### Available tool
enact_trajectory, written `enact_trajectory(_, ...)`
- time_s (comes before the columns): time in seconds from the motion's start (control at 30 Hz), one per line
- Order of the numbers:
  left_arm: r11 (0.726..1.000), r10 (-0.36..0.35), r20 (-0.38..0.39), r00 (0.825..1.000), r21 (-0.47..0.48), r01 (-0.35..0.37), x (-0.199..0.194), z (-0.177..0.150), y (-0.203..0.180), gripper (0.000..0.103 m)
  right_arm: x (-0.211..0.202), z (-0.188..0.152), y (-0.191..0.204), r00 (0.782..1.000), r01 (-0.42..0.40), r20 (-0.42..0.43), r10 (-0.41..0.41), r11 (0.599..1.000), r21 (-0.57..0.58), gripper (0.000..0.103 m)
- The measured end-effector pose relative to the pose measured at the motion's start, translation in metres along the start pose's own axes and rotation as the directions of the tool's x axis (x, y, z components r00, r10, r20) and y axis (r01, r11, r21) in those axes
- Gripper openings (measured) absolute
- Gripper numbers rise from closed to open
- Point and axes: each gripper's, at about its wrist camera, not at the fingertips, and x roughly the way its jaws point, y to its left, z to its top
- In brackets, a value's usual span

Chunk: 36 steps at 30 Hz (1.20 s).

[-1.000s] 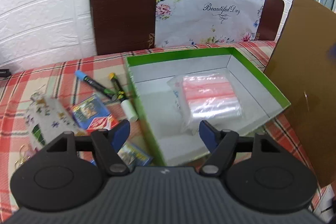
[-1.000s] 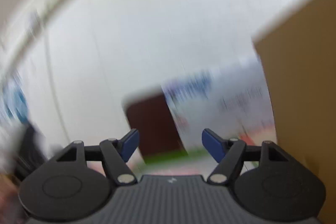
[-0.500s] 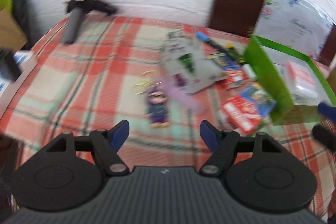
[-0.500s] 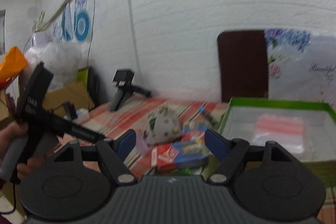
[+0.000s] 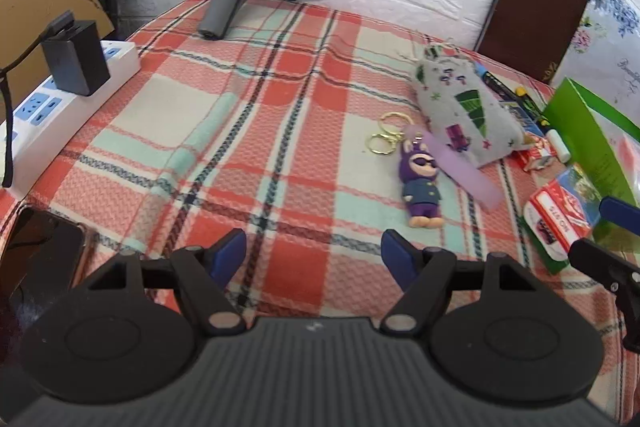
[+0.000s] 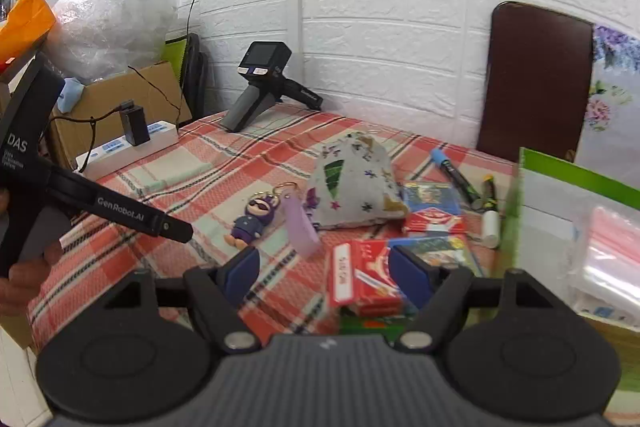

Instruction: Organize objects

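Both claws stand open and empty: the left claw [image 5: 313, 254] over the checked surface [image 5: 248, 131] near a purple keychain figure [image 5: 421, 183], the right claw [image 6: 323, 269] above a red card pack [image 6: 362, 281].

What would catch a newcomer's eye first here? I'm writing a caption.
Probably the purple figure keychain lying mid-table on the red plaid cloth, beside the grey patterned pouch. Next, the green box at the right edge with a plastic bag inside, and red card packs just outside it.
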Motion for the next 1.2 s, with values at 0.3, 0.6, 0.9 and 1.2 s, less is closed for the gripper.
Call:
enact_trajectory(0.3, 0.997, 0.076, 0.017, 0.997, 0.005, -0.077, 0.007, 0.005, 0.019, 0.076, 0.027, -0.002, 0.020, 0.996, -0.056, -0.063, 0.056, 0.998, -0.006, 0.074)
enact_trajectory(0.6, 0.999, 0.042, 0.028, 0.999, -0.020, -0.041, 0.009, 0.013, 0.025, 0.075, 0.048, -0.004, 0.026, 0.991, -0.073, -0.108, 0.074, 0.997, 0.008, 0.074)
enact_trajectory(0.9, 0.978, -0.204, 0.023, 0.979, 0.046, 0.203, 0.022, 0.051, -0.017, 0.075, 0.083, 0.017, 0.045, 0.992, -0.092, -0.094, 0.084, 0.993, -0.078, 0.074)
enact_trajectory(1.2, 0.972, -0.222, -0.055, 0.974, 0.061, 0.225, 0.050, 0.039, -0.044, 0.037, 0.114, 0.020, 0.036, 0.988, -0.109, -0.118, 0.101, 0.992, -0.066, 0.088)
